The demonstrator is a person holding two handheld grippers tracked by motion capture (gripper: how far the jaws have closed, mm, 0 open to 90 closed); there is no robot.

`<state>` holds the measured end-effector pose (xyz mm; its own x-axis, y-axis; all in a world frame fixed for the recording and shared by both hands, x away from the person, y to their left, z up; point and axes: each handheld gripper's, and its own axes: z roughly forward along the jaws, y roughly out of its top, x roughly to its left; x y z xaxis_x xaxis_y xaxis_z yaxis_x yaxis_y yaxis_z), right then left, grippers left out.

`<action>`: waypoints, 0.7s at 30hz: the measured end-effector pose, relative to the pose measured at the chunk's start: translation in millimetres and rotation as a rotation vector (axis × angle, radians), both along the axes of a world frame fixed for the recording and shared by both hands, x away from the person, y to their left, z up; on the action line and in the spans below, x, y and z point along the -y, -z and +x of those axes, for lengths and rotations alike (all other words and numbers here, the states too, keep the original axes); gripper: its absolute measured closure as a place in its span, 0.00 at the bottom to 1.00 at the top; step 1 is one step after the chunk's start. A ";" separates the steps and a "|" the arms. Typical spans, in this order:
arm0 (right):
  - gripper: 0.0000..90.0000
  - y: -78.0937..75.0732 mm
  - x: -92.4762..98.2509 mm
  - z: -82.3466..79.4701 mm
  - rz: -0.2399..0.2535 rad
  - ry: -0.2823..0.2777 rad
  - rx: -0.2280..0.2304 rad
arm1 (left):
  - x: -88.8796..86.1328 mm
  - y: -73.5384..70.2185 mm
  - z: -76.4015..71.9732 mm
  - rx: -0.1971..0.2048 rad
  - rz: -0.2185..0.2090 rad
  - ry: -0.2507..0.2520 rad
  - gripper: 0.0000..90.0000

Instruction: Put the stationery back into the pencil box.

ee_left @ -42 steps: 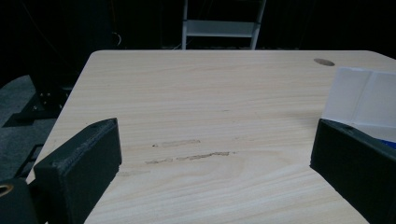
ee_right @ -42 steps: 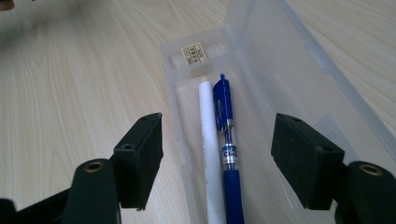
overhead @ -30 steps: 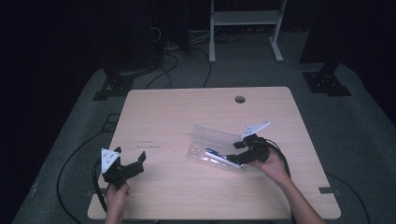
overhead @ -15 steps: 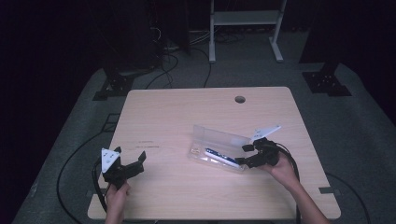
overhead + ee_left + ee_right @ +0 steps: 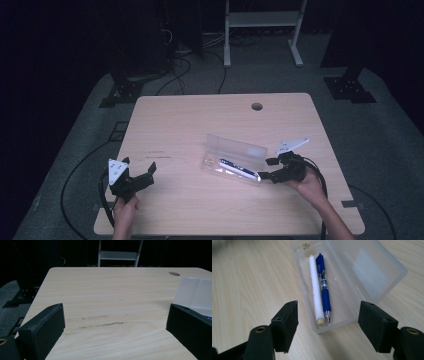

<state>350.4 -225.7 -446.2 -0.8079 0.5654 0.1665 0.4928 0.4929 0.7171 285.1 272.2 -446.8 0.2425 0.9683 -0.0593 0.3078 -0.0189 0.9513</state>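
1. Both grippers, left gripper [image 5: 136, 172] and right gripper [image 5: 268, 169], are matte black with chunky, blocky jaws.
2. Each one has a pale grey three-cornered plate on top with a few small dark dots.
3. Jaw pads look rough, kinda foamy, with small round screw holes; brass-coloured rings sit near the bases.
4. Black cables trail off each one.
5. Forearms are bare, no sleeves.

A light wooden desk [image 5: 190, 125] is set on grey carpet [image 5: 385, 130]. The surroundings are kept dark. A white frame [image 5: 262, 20] and cables [image 5: 175, 65] are seen behind.
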 end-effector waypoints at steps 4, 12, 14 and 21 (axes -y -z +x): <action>0.35 1.9 3.5 -2.5 -0.001 0.009 -0.008 | -0.4 -0.2 -0.1 0.002 0.001 -0.001 0.01; 0.35 3.3 16.4 -10.1 0.008 0.021 -0.002 | 0.2 0.0 -0.1 0.000 0.000 0.001 0.01; 0.35 4.1 19.2 -11.9 0.011 0.024 0.002 | 0.2 0.1 -0.2 0.000 0.000 0.002 0.01; 0.35 6.6 28.2 -18.7 0.012 0.039 -0.002 | -0.2 0.0 -0.3 0.001 -0.003 0.001 0.01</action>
